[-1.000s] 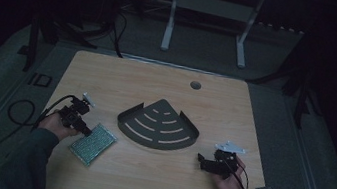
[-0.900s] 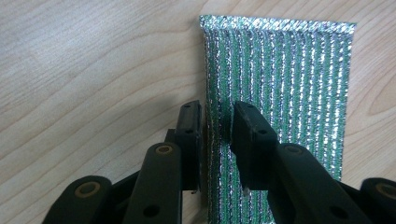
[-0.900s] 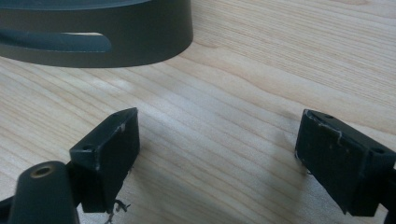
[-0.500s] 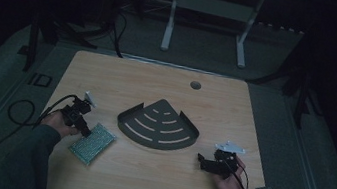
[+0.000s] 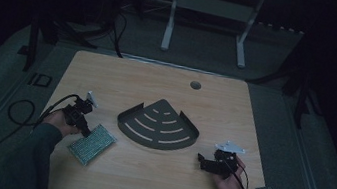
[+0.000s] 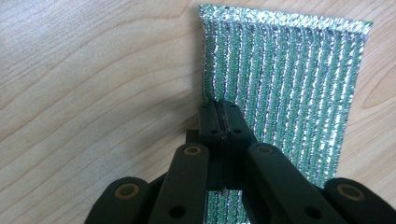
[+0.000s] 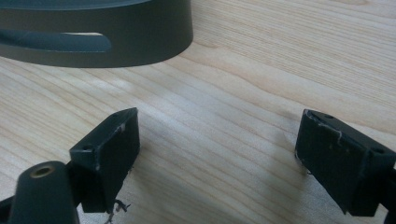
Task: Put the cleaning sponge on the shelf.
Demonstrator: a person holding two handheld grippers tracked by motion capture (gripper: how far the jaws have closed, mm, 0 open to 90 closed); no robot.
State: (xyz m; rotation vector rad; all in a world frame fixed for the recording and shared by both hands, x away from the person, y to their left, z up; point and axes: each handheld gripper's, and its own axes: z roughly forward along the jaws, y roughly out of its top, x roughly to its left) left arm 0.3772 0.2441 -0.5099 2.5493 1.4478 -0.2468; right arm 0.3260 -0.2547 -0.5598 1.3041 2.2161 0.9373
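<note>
The left gripper [image 6: 219, 122] has just been closing, and its fingers now pinch the near edge of the green metallic pad [image 6: 285, 88], which lies flat on the surface [image 5: 158, 83] ahead of them. The bite is shallow, so the pad may slip free when lifted. The right gripper [image 7: 217, 154] is wide open and empty, with the dark tray [image 7: 93, 32] beyond.

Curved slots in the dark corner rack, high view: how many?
4. They are stacked as arcs across the rack's floor, the shortest nearest its pointed far corner, each longer toward the curved near wall. The frame is dim, so another faint one could be missed.
</note>
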